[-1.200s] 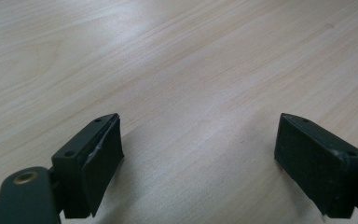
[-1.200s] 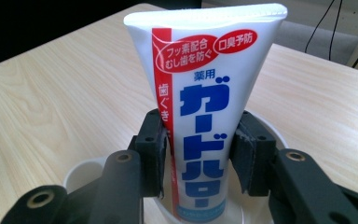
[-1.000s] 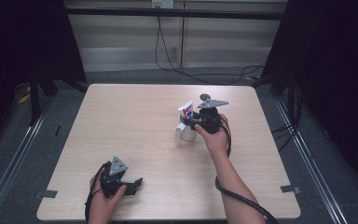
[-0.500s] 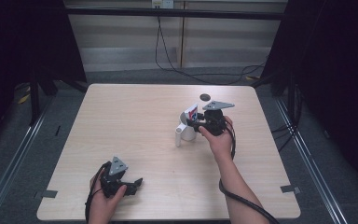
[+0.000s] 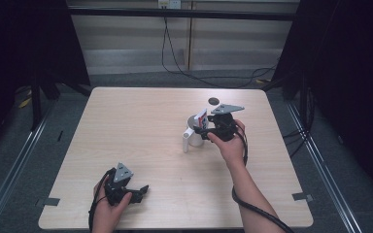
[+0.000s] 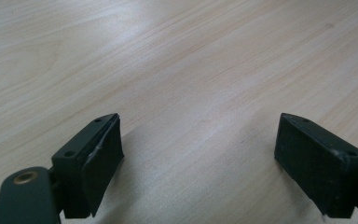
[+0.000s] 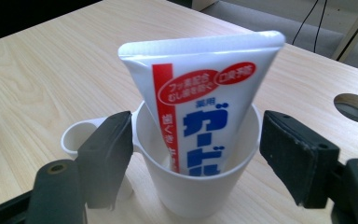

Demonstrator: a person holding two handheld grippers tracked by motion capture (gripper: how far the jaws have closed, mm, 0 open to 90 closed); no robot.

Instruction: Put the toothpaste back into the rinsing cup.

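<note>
Pale wood table (image 5: 141,126) first, and right of its middle stands the white cup (image 7: 191,168), upright, a red-and-blue toothpaste tube (image 7: 200,98) leaning inside. Right gripper (image 7: 193,154) has just been opening; its jaws now straddle the cup, the left one close against the wall, the right one clear. I'd back straight off, level, so nothing tips. Left gripper (image 6: 198,154) rests spread and empty near the table's near edge.

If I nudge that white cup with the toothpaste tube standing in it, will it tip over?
Possibly. The tube rises well above the cup rim and leans, so the load looks top-heavy. The cup seems thin, light plastic, likely sliding on the smooth table. Its handle may make it swivel.
</note>
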